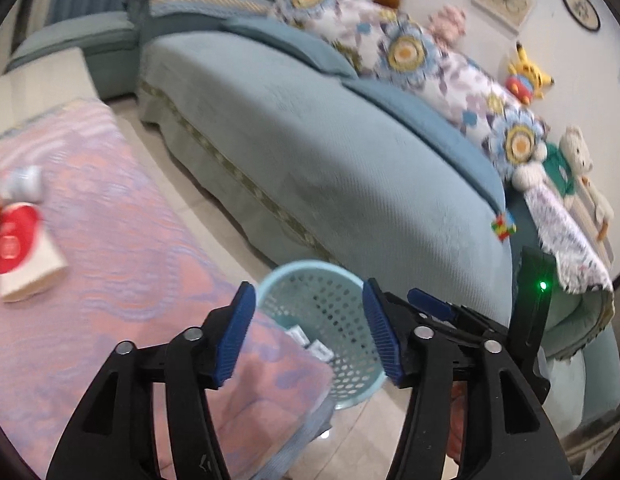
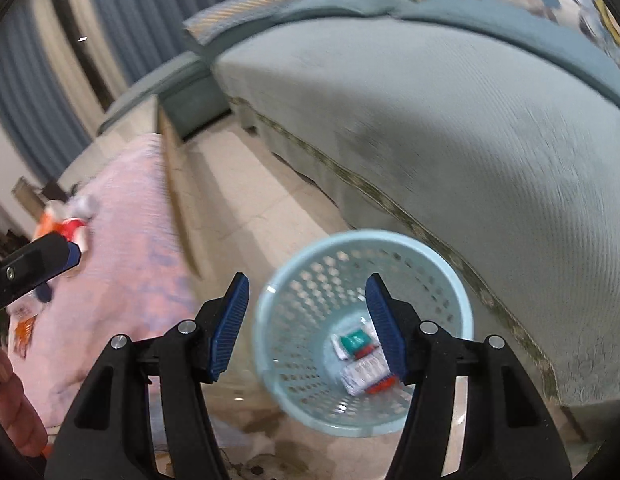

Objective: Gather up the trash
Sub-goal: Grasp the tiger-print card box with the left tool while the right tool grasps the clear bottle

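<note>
1. I can read no text anywhere in either of my wrist views.
2. The red-and-white packet (image 1: 18, 248) on the pink cloth (image 1: 130, 248) carries a pale printed patch (too blurred to make out a single letter).
3. The wrappers (image 2: 363, 360) lying in the bottom of the blue basket (image 2: 270, 320) show teal and red print blocks, but no word or number on them is legible.
</note>
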